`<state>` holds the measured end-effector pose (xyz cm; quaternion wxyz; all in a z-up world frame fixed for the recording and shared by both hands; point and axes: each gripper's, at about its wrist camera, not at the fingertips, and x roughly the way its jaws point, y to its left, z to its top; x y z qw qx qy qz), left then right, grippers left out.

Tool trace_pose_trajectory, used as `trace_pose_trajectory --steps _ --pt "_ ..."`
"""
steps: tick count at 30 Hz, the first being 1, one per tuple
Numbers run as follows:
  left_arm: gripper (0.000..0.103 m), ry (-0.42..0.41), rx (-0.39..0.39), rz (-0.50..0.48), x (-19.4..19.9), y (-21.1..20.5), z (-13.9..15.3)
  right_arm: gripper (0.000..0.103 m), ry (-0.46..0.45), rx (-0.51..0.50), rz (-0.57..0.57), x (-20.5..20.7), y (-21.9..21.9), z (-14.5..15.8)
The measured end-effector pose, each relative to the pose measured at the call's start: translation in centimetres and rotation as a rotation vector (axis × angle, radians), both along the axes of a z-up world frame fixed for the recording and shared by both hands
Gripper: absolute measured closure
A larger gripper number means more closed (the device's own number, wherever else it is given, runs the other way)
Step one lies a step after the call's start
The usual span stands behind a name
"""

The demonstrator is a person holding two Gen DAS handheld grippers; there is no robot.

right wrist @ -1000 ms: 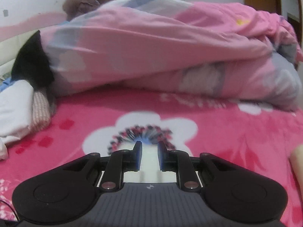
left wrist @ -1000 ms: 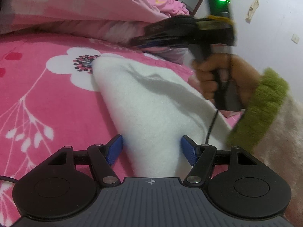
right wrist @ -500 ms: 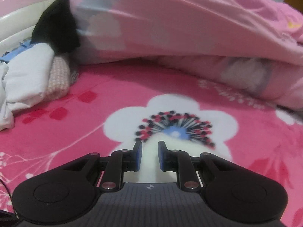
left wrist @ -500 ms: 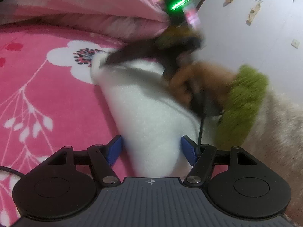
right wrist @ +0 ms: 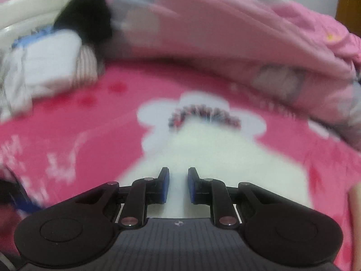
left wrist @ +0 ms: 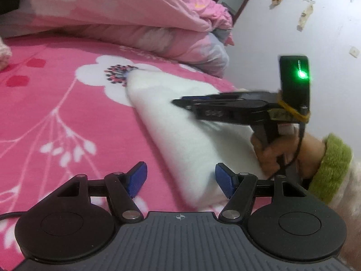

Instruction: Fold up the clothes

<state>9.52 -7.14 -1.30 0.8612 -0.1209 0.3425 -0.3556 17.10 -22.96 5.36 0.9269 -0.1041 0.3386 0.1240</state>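
your left gripper (left wrist: 178,180) hovers low over the bed with its blue-padded fingers (left wrist: 137,178) spread apart; the near end of the folded white fleece garment (left wrist: 180,135) lies between them, close against the right-hand pad and well clear of the left-hand one, so nothing is clamped; that soft white cloth lies as a long, tapering bundle on the bright pink blanket with white flower print (left wrist: 56,103), its far tip reaching the dark-dotted centre of a big white blossom; your right gripper (left wrist: 180,102) crosses above the middle of the garment, pointing towards the left of the left wrist view, with your right hand (left wrist: 277,151) in a green fuzzy cuff (left wrist: 329,164) wrapped round its handle; seen from its own camera, the right gripper (right wrist: 178,186) has its fingers (right wrist: 164,186) drawn near to each other with a narrow gap left, and white cloth (right wrist: 214,153) shows below and ahead through that gap; the picture is blurred, so you cannot tell whether those pads pinch any fabric; the rumpled pale pink quilt (right wrist: 225,33) is heaped along the far side of the bed, and a small pile of white and striped clothes (right wrist: 45,67) sits at the far left.
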Motion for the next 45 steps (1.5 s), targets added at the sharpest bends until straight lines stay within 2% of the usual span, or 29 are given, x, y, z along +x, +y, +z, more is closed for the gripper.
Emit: trace_pose_trajectory --steps 3,5,6,9,12,14,17,23,25,27,28,32,34,36,39,40,42,45 --pt "0.036 0.004 0.033 0.04 -0.2 0.6 0.5 0.084 0.004 0.112 -0.064 0.0 -1.3 0.3" --pt "0.036 -0.003 0.051 0.059 -0.3 1.1 0.9 0.084 -0.014 0.084 -0.083 -0.9 -0.7 1.1" --pt "0.036 -0.009 0.059 0.067 -0.3 1.4 1.0 0.084 -0.028 0.081 -0.089 -1.7 -0.5 1.7" --pt "0.036 -0.005 0.07 0.093 0.1 1.5 1.2 0.084 -0.112 0.16 -0.07 -6.2 -0.5 4.0" --pt "0.037 0.018 0.081 0.127 0.6 1.5 1.3 0.083 -0.054 0.041 -0.074 -7.0 0.5 1.0" --pt "0.037 0.035 0.09 0.153 0.7 1.4 1.6 0.083 -0.096 0.048 -0.086 -7.7 0.4 -0.6" --pt "0.037 0.014 0.112 0.167 0.7 1.0 2.5 0.083 -0.077 0.094 -0.132 -7.7 0.1 0.9" --pt "0.036 -0.099 0.189 0.109 0.4 -2.9 4.5 0.082 -0.164 0.203 -0.227 -13.0 -2.8 4.5" --pt "0.036 -0.103 0.225 0.058 0.4 -5.0 4.2 0.082 -0.093 0.131 -0.291 -13.1 -3.8 2.4" --pt "0.035 -0.109 0.275 0.023 0.3 -7.0 3.7 0.082 -0.078 0.103 -0.293 -13.2 -4.5 -0.8" --pt "0.035 -0.114 0.307 0.013 0.1 -7.9 3.3 0.082 -0.077 0.105 -0.292 -13.4 -4.7 -1.2" --pt "0.031 -0.144 0.379 0.012 -0.6 -9.6 2.6 0.082 -0.086 0.091 -0.326 -14.2 -5.3 1.0" --pt "0.03 -0.147 0.398 0.012 -0.7 -9.9 2.6 0.082 -0.124 0.084 -0.368 -14.9 -6.0 1.7" --pt "0.026 -0.143 0.42 0.013 -0.7 -10.3 2.7 0.083 -0.112 0.087 -0.392 -15.0 -6.8 0.9" --pt "0.023 -0.139 0.45 0.016 -0.7 -10.9 2.8 0.084 -0.12 0.024 -0.36 -15.1 -6.7 -1.6" --pt "0.023 -0.147 0.463 0.018 -0.8 -11.0 2.9 0.084 -0.115 0.016 -0.361 -15.0 -6.6 -1.4" --pt "0.021 -0.16 0.485 0.023 -1.1 -11.3 3.0 0.084 -0.117 0.025 -0.377 -15.1 -6.4 0.1" --pt "0.02 -0.166 0.505 0.025 -1.3 -11.7 3.1 0.083 -0.194 0.033 -0.393 -15.5 -6.1 2.0"
